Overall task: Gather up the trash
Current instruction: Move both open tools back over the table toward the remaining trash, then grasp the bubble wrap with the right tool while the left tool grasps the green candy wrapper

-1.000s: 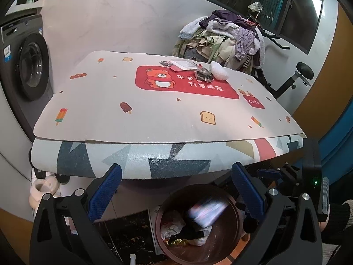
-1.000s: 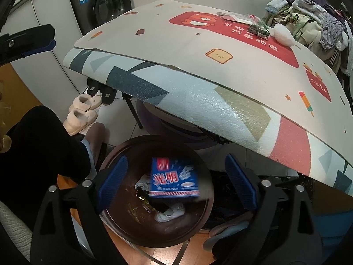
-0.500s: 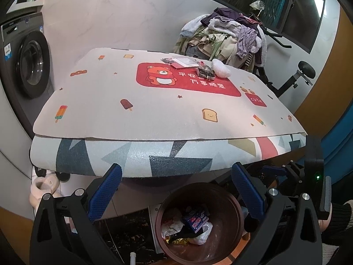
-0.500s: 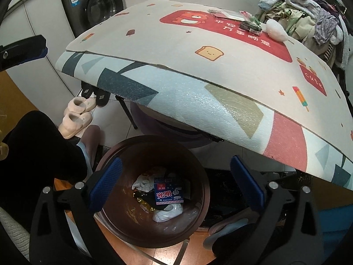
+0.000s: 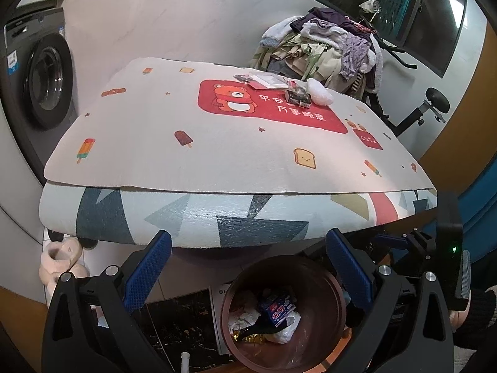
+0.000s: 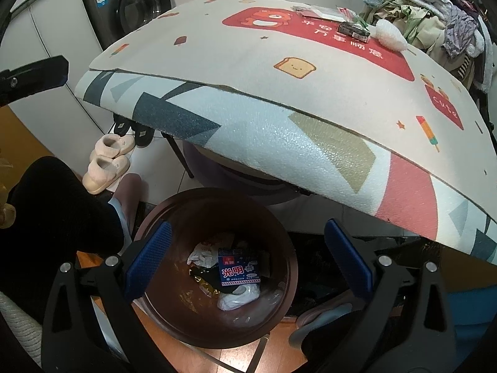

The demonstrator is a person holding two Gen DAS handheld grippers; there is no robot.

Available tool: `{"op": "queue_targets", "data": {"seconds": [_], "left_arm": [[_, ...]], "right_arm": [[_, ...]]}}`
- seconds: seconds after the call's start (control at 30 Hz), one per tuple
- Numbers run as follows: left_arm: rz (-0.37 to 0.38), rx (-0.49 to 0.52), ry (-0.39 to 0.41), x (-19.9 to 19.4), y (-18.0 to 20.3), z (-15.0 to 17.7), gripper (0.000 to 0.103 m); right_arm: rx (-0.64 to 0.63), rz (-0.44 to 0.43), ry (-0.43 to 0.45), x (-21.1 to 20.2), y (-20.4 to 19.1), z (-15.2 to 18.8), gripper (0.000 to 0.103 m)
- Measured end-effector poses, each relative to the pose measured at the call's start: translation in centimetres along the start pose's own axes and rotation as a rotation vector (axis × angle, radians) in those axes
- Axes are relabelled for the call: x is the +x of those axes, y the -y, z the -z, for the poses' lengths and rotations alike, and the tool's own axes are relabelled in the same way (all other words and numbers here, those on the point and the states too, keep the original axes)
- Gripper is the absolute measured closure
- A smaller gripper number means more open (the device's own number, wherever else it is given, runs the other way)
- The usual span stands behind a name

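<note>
1. We hold the right gripper (image 6: 248,258) above the brown trash bin (image 6: 174,307), its blue-padded jaws spread wide with nothing between them.
2. We hold the left gripper (image 5: 248,267) near the same trash bin (image 5: 329,335), its jaws also wide apart and empty.
3. Inside the bin lies a blue carton (image 6: 237,267) with white and red print, resting on crumpled white paper (image 6: 202,253), a white plastic bag (image 6: 239,298) and a gold-coloured wrapper (image 6: 206,286).
4. The bin stands on the floor, partly under the front edge of the table, which is covered by a patterned mat (image 6: 248,62) with a red bear panel.
5. At the far side of the mat we see more items: a dark small box (image 6: 354,31), a white fluffy wad (image 6: 389,35) just beside it, and flat packets (image 6: 320,12) behind.
6. A pile of clothes (image 5: 326,49) rises behind the table, a washing machine (image 5: 40,77) stands to the left, and pale slippers (image 6: 107,158) sit on the floor.
</note>
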State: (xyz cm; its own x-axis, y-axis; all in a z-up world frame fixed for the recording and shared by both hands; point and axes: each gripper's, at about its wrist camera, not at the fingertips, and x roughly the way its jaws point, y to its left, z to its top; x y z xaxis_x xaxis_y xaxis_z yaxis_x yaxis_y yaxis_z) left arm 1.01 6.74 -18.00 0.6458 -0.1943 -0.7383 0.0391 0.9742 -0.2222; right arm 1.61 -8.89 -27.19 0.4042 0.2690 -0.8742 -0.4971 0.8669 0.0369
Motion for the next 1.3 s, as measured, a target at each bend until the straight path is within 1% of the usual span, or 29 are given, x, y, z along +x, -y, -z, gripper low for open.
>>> {"op": "queue_targets", "data": {"seconds": [0.13, 0.23, 0.33, 0.4, 0.53, 0.6, 0.7, 0.8, 0.87, 0.93, 1.03, 1.1, 1.3], "left_arm": [[-0.001, -0.008, -0.008, 0.5, -0.5, -0.2, 0.006], [-0.002, -0.015, -0.01, 0.9, -1.0, -0.5, 0.006], [-0.017, 0.003, -0.001, 1.3, -1.3, -1.2, 0.006], [0.0, 0.015, 0.007, 1.4, -1.4, -1.6, 0.006], [0.0, 0.039, 0.037, 2.1, -1.5, -3.1, 0.006], [-0.007, 0.039, 0.048, 2.7, -1.7, -4.2, 0.006], [0.002, 0.024, 0.067, 3.6, -2.1, -6.1, 0.006], [0.004, 0.011, 0.089, 4.4, -2.6, -8.4, 0.006], [0.004, 0.007, 0.096, 5.2, -2.8, -9.8, 0.006], [0.006, 0.002, 0.098, 6.3, -3.0, -11.4, 0.006], [0.001, -0.001, 0.094, 8.2, -2.8, -13.6, 0.006], [0.016, -0.002, 0.084, 9.5, -2.6, -15.0, 0.006], [0.059, 0.003, 0.057, 14.1, -0.7, -19.9, 0.006]], "right_arm": [[0.033, -0.017, 0.005, 0.0, 0.7, -0.5, 0.006], [0.071, -0.042, 0.029, -0.3, 1.6, -1.3, 0.006], [0.097, -0.058, 0.075, -1.1, 2.8, -2.5, 0.006], [0.1, -0.07, 0.133, -2.0, 3.8, -3.5, 0.006], [0.153, -0.107, 0.255, -3.9, 7.3, -6.3, 0.006], [0.181, -0.111, 0.284, -4.2, 9.2, -7.7, 0.006], [0.222, -0.077, 0.346, -4.4, 12.4, -10.5, 0.006], [0.261, -0.076, 0.375, -3.9, 15.9, -13.5, 0.006], [0.273, -0.049, 0.385, -3.5, 17.7, -15.2, 0.006], [0.278, 0.027, 0.38, -2.5, 19.6, -17.4, 0.006], [0.301, 0.044, 0.354, -0.2, 22.4, -20.1, 0.006], [0.32, 0.068, 0.338, 1.6, 24.4, -21.9, 0.006], [0.394, 0.042, 0.286, 7.0, 29.5, -27.2, 0.006]]}}
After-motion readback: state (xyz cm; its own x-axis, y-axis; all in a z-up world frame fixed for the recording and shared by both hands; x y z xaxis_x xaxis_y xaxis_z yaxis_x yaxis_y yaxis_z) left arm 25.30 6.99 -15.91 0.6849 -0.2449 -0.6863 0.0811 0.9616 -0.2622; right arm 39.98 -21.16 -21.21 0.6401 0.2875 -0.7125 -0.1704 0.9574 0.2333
